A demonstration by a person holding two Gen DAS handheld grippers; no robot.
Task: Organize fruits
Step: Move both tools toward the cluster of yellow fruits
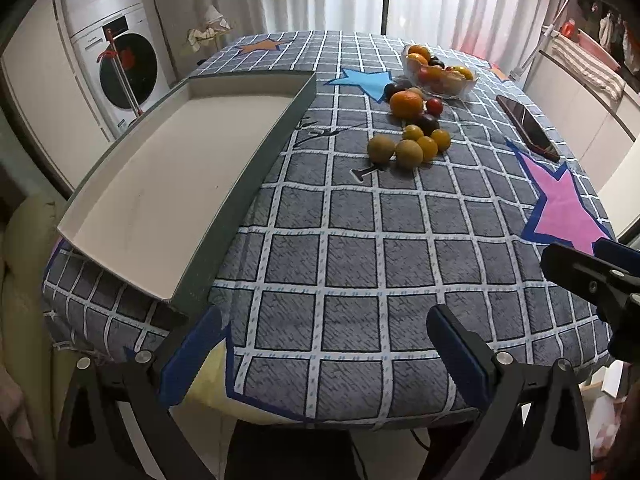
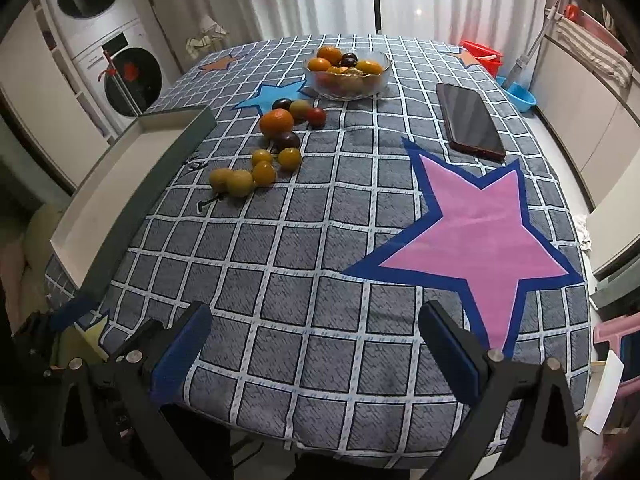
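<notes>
No brand, label or legible writing shows anywhere; the small dark marks printed on the cloth near the tray are too small to read.

The table point(image 2: 328, 248) wears a grey checked cloth with a large pink star point(image 2: 472, 236) toward its right edge and a blue star point(image 2: 276, 94) farther back. The left gripper point(image 1: 324, 344) hangs over the near edge with its blue-padded fingers spread wide and nothing between them. The right gripper point(image 2: 316, 340) also sits at the near edge, spread wide and holding nothing; in the left wrist view only its tip is seen, cut off at the frame's right side.

A loose cluster of fruits point(image 2: 272, 144) lies on the cloth around the table's middle, toward the left: an orange point(image 2: 277, 122), dark plums, a red one, and several small yellow-brown round fruits whose kind is hard to make out. More fruit fills a glass bowl point(image 2: 347, 74) near the far edge; its lower contents blur behind the glass.

A shallow tray point(image 1: 168, 184), white inside with grey-green walls, runs along the left edge, its near corner overhanging the table and partly hidden by the left gripper. A dark phone point(image 2: 470, 120) lies face up toward the far right corner, well apart from the fruit.
</notes>
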